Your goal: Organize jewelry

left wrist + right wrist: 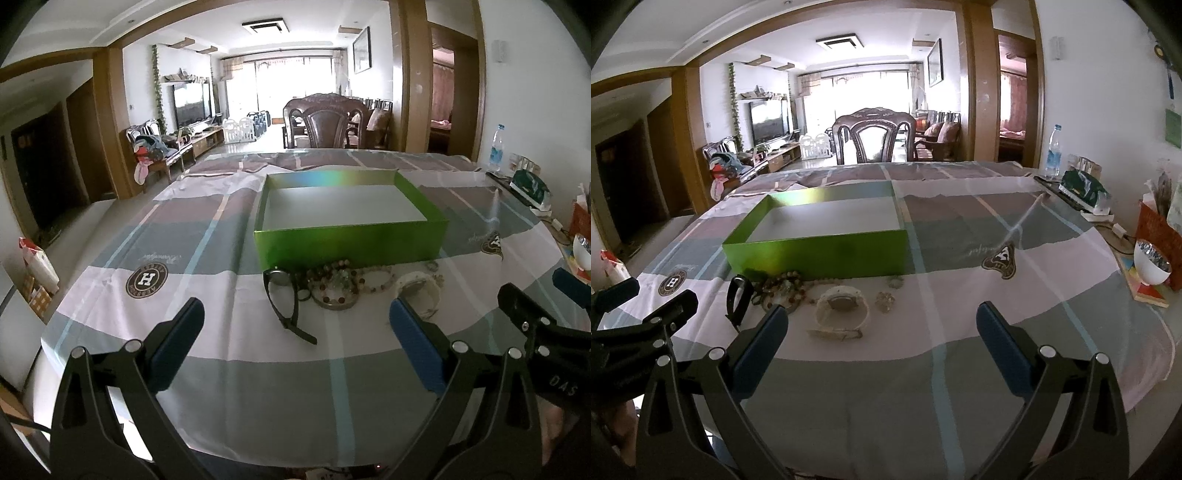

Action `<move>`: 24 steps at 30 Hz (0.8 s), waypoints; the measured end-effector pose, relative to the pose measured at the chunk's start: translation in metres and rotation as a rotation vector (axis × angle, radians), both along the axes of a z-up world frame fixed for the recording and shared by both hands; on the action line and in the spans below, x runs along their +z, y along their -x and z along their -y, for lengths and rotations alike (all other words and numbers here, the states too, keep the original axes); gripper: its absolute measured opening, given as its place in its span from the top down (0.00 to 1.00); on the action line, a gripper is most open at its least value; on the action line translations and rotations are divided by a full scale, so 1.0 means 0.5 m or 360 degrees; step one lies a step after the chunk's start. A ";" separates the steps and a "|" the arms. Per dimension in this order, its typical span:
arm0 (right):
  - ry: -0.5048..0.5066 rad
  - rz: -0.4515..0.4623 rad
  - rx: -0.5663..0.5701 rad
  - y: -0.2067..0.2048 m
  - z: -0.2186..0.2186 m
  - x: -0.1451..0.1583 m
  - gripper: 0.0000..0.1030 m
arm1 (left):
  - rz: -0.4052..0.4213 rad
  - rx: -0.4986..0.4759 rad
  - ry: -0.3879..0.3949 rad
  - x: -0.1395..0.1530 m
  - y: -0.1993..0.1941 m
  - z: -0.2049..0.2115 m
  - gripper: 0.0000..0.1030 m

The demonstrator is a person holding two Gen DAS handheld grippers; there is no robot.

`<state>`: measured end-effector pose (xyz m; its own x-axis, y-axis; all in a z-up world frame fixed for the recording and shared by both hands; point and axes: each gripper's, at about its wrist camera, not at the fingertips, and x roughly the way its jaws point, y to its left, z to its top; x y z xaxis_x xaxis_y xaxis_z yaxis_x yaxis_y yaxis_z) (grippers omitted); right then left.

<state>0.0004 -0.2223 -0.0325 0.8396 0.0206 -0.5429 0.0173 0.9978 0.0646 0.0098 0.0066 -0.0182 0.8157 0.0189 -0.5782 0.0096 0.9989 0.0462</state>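
Note:
An open green box [351,243] with a pale inside stands on the table, and also shows in the right wrist view [816,251]. In front of it lie a black watch [284,299] [738,299], a heap of bead bracelets [340,284] [783,290], a white watch [842,306] [421,291] and a small brooch [885,301]. My left gripper [295,325] is open, above the cloth just short of the black watch. My right gripper [882,328] is open, just short of the white watch. Both are empty.
A checked cloth [258,387] covers the table. At the right edge stand a water bottle [1054,151], a green packet [1084,188], a white bowl [1152,264] and a red box [1156,229]. A wooden chair [873,138] stands at the far side.

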 end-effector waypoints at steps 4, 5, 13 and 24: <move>-0.0029 -0.0004 -0.0021 -0.002 0.009 -0.007 0.03 | -0.0010 0.0039 0.0044 -0.012 -0.006 -0.004 0.04; -0.0028 -0.0005 -0.0034 -0.004 0.010 -0.008 0.03 | 0.0001 0.0050 0.0060 -0.014 -0.005 -0.009 0.04; -0.0017 0.0013 -0.0023 -0.004 -0.006 -0.006 0.03 | 0.0041 0.0070 0.0015 -0.023 0.003 -0.011 0.04; -0.0026 0.0009 -0.0025 -0.005 -0.007 -0.014 0.03 | 0.0030 0.0068 0.0031 -0.030 -0.005 -0.006 0.04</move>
<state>0.0028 -0.2190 -0.0396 0.8428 0.0162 -0.5379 0.0327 0.9962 0.0813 0.0123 0.0098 -0.0333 0.8251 0.0428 -0.5634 -0.0338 0.9991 0.0265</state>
